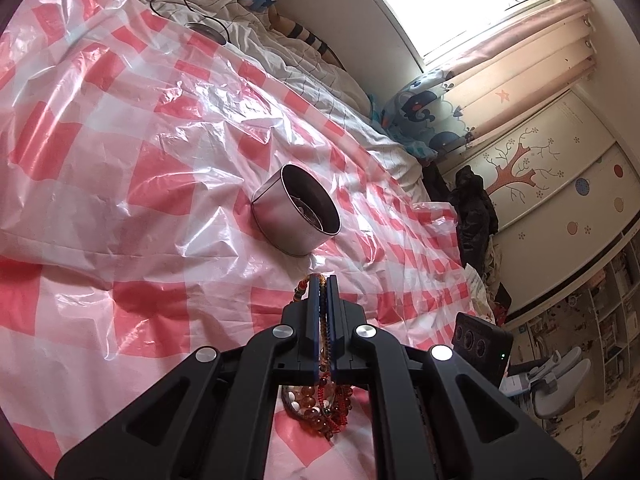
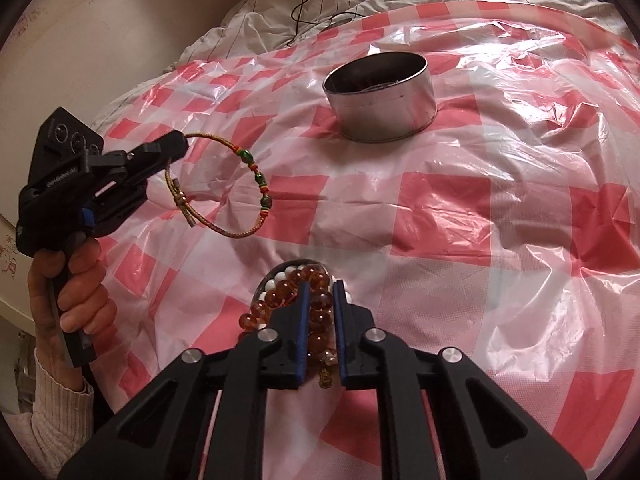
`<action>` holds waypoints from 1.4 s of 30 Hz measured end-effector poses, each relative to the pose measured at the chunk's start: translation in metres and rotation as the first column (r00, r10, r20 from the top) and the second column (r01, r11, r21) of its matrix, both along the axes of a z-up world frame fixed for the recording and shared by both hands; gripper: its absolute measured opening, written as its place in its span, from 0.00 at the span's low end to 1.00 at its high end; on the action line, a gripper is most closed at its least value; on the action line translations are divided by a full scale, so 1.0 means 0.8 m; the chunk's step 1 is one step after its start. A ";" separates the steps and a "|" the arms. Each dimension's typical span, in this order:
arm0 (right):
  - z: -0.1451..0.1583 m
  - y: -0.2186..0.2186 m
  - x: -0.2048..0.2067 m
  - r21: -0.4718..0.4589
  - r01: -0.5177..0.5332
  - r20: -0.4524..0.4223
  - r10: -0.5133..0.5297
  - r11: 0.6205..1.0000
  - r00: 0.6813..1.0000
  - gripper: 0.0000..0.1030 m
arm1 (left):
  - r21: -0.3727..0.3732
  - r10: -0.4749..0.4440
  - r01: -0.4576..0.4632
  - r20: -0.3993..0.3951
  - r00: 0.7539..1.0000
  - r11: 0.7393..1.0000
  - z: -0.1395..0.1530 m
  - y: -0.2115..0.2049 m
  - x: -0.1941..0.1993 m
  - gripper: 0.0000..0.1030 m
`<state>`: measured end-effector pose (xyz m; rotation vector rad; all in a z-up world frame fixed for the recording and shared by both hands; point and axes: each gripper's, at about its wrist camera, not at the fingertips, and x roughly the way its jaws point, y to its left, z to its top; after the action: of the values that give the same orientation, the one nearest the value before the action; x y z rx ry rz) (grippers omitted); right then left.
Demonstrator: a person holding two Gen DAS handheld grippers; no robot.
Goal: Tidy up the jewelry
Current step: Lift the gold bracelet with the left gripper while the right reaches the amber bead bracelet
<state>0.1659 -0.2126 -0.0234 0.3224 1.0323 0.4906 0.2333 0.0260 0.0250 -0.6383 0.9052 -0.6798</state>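
Note:
My left gripper (image 1: 321, 280) is shut on a woven cord bracelet (image 1: 303, 289). In the right wrist view, that gripper (image 2: 180, 144) holds the cord bracelet (image 2: 256, 178), with green beads, hanging above the checked sheet. My right gripper (image 2: 321, 286) points down into a small dish (image 2: 280, 270) of jewelry, its blue pads closed on an amber bead bracelet (image 2: 320, 314). White beads (image 2: 276, 278) lie in the same dish. The dish pile (image 1: 320, 404) also shows under the left gripper. A round metal tin (image 1: 296, 216) (image 2: 380, 96) stands open farther out on the bed.
A pink and white checked plastic sheet (image 2: 480, 220) covers the bed. A black cable (image 2: 300, 4) lies on the rumpled bedding beyond. A hand (image 2: 76, 280) in a knit sleeve holds the left gripper's handle. A wall runs along the left, a wardrobe (image 1: 560, 168) on the right.

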 end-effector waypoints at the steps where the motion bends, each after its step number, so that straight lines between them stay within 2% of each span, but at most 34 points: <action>1: 0.003 -0.003 0.000 0.016 0.005 0.006 -0.005 1.000 1.000 0.12 | 0.001 0.001 -0.001 0.000 1.000 1.000 0.000 0.000 -0.001 0.03; 8: 0.021 -0.029 -0.002 0.193 0.029 0.042 -0.038 0.981 0.998 0.12 | 0.008 -0.002 0.002 -0.002 1.000 1.000 -0.001 -0.001 -0.002 0.03; 14: 0.057 -0.048 -0.014 0.392 -0.030 0.187 -0.048 0.919 0.981 0.12 | 0.008 -0.006 0.006 -0.004 1.000 1.000 -0.002 -0.002 -0.003 0.03; 16: 0.061 -0.060 -0.015 0.424 0.002 0.197 -0.094 0.906 0.976 0.12 | 0.009 -0.009 0.009 -0.004 1.000 1.000 -0.002 -0.003 -0.003 0.03; 17: 0.060 -0.066 -0.013 0.411 0.038 0.183 -0.123 0.911 0.975 0.12 | 0.010 -0.009 0.009 -0.005 1.000 1.000 -0.003 -0.004 -0.003 0.03; 19: 0.051 -0.074 -0.006 0.296 0.138 0.139 -0.186 0.945 0.973 0.12 | 0.011 -0.011 0.011 -0.007 1.000 1.000 -0.004 -0.006 -0.003 0.03; 22: 0.026 -0.092 0.005 0.280 0.244 0.039 -0.265 0.929 0.964 0.12 | 0.014 -0.013 0.014 -0.010 1.000 1.000 -0.005 -0.007 -0.003 0.03; 25: 0.015 -0.103 0.007 0.136 0.331 0.012 -0.336 0.934 0.942 0.12 | 0.016 -0.009 0.009 -0.013 1.000 1.000 -0.005 -0.006 -0.002 0.03; 27: 0.008 -0.106 0.010 0.090 0.353 -0.017 -0.353 0.931 0.935 0.13 | 0.027 -0.003 0.004 -0.021 1.000 1.000 -0.007 -0.005 -0.001 0.03; 28: 0.001 -0.107 0.012 0.086 0.356 -0.040 -0.354 0.930 0.934 0.16 | 0.036 0.002 -0.001 -0.028 1.000 0.999 -0.009 -0.005 -0.001 0.03; 29: -0.003 -0.108 0.013 0.083 0.358 -0.061 -0.353 0.930 0.933 0.22 | 0.048 0.007 -0.006 -0.035 0.999 0.999 -0.011 -0.004 0.000 0.03; 30: -0.006 -0.107 0.014 0.080 0.364 -0.069 -0.359 0.928 0.931 0.33 | 0.064 0.016 -0.013 -0.043 0.999 0.998 -0.012 -0.003 0.001 0.03; 31: -0.006 -0.105 0.014 0.070 0.360 -0.069 -0.355 0.930 0.932 0.36 | 0.077 0.023 -0.019 -0.050 0.998 0.997 -0.015 -0.002 0.001 0.03; 36: -0.012 -0.092 0.018 -0.027 0.333 -0.064 -0.334 0.943 0.941 0.36 | 0.121 0.048 -0.038 -0.088 0.995 0.992 -0.026 0.003 0.004 0.03; 38: -0.013 -0.080 0.020 -0.082 0.308 -0.049 -0.313 0.948 0.949 0.35 | 0.135 0.047 -0.033 -0.100 0.994 0.990 -0.030 0.002 0.005 0.03; 39: -0.012 -0.075 0.020 -0.109 0.298 -0.036 -0.304 0.948 0.952 0.28 | 0.139 0.044 -0.030 -0.102 0.994 0.990 -0.032 0.001 0.005 0.03; 40: -0.011 -0.071 0.020 -0.120 0.291 -0.023 -0.296 0.949 0.955 0.12 | 0.136 0.041 -0.027 -0.102 0.994 0.990 -0.032 0.000 0.005 0.03; 42: -0.006 -0.071 0.017 -0.072 0.281 -0.009 -0.283 0.957 0.959 0.12 | 0.132 0.034 -0.022 -0.092 0.995 0.991 -0.029 0.000 0.004 0.03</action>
<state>0.1791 -0.2691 -0.0279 0.4051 1.0003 0.1934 0.2364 0.0261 0.0017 -0.5689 1.0176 -0.5639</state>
